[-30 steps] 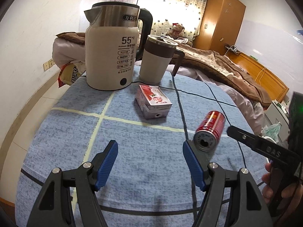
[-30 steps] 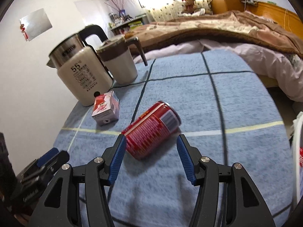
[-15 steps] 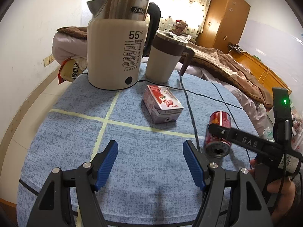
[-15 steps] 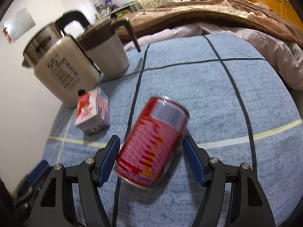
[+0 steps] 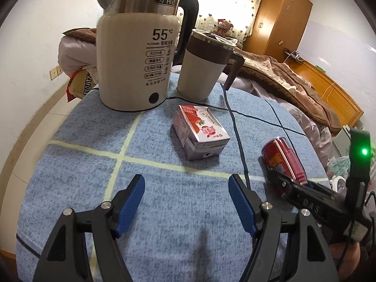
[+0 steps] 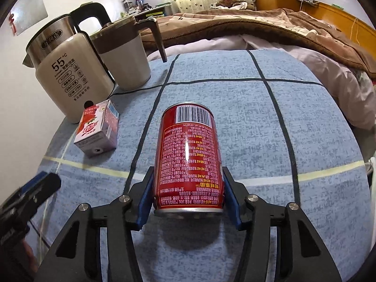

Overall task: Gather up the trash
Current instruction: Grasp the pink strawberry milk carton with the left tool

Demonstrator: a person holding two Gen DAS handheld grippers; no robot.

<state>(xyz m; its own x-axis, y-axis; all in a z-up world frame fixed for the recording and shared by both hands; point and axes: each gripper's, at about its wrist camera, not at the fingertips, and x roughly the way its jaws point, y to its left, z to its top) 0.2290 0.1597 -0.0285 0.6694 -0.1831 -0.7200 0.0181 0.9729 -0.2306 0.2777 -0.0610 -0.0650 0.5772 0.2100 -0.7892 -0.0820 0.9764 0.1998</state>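
Right hand-held gripper point(image 6: 188, 195) now closing onto red can point(image 6: 188, 155); left hand-held gripper point(image 5: 188, 202) released, milk carton point(image 5: 199, 131) at 12 o'clock, next.

The right gripper point(image 6: 189, 196) points steeply down at the tabletop, its two blue pads point(image 6: 145, 199) closing from either side onto the lower end of a red can point(image 6: 189, 157) that lies lengthwise between them; both pads sit against the can's sides. The left gripper point(image 5: 186, 202) tilts down too, its jaws opening, its blue fingers point(image 5: 131, 202) standing wide apart with nothing between them. From the left wrist view, a bit of the person's hand point(image 5: 340, 256) shows low at the right edge, wrapped around the right gripper's black handle.
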